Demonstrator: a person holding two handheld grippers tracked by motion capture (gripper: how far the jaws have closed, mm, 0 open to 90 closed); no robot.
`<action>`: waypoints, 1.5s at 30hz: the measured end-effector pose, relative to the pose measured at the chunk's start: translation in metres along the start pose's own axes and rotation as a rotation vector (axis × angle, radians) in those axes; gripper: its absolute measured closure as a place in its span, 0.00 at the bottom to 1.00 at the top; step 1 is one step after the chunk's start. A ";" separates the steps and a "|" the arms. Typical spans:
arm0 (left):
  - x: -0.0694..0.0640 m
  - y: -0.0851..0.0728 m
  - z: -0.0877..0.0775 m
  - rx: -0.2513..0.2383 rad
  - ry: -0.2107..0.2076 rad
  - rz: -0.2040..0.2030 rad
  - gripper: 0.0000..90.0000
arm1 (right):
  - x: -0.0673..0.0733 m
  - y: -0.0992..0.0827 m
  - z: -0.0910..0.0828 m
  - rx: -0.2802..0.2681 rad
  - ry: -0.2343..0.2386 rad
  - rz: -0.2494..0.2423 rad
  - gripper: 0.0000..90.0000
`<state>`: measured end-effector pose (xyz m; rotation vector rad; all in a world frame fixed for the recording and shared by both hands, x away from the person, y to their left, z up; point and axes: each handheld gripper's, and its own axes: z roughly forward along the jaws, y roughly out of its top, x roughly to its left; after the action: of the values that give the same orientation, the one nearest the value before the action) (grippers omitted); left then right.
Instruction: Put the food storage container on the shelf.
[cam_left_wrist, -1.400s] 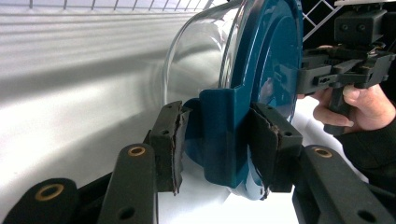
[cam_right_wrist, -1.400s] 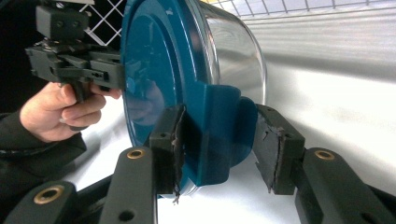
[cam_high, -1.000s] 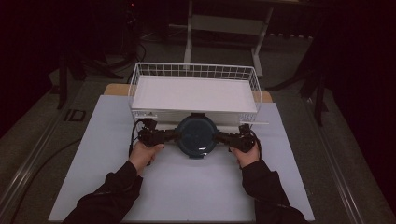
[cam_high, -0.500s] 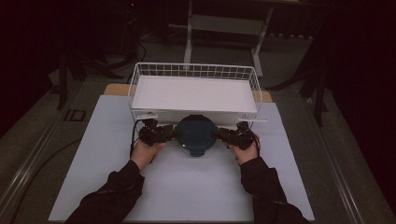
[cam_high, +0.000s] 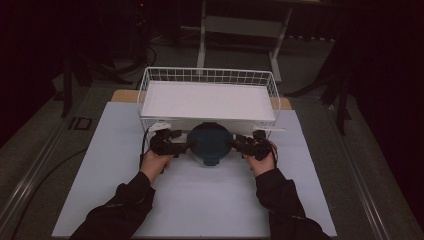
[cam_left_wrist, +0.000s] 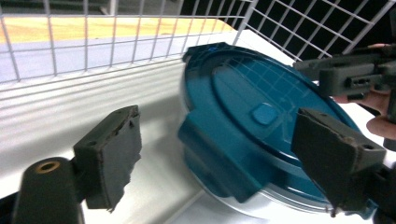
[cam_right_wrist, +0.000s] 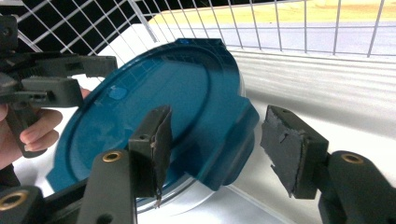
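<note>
My left tongs (cam_left_wrist: 219, 163) and right tongs (cam_right_wrist: 215, 154) have just been opening and hold nothing now, with the blue lid (cam_high: 210, 143) on its tub between them beside the wire basket (cam_high: 145, 95), so I should back away slowly without bumping it.

Round teal plastic lid (cam_high: 209, 142) with side tabs, seated on clear container, tilted, propped against white wire basket (cam_high: 207, 76) front.

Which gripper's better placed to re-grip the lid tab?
Right, marginally. The left gripper and right gripper have just been opening their jaws, a lid tab between each, unpressed; the right's pads stand nearer its tab.
</note>
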<state>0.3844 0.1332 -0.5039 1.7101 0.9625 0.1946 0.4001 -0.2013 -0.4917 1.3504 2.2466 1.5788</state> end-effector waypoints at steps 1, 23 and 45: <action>-0.002 0.000 -0.002 0.001 -0.008 0.002 0.16 | 0.002 0.000 -0.002 -0.003 -0.001 0.000 0.46; -0.053 -0.016 -0.056 0.094 -0.139 0.058 0.00 | 0.064 -0.017 -0.026 0.058 0.093 -0.108 0.83; -0.058 -0.037 -0.069 0.089 -0.111 0.070 0.00 | 0.072 -0.037 0.016 0.174 0.081 -0.141 1.00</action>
<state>0.2889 0.1459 -0.4906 1.8176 0.8415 0.1031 0.3420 -0.1435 -0.5000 1.1530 2.5175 1.4463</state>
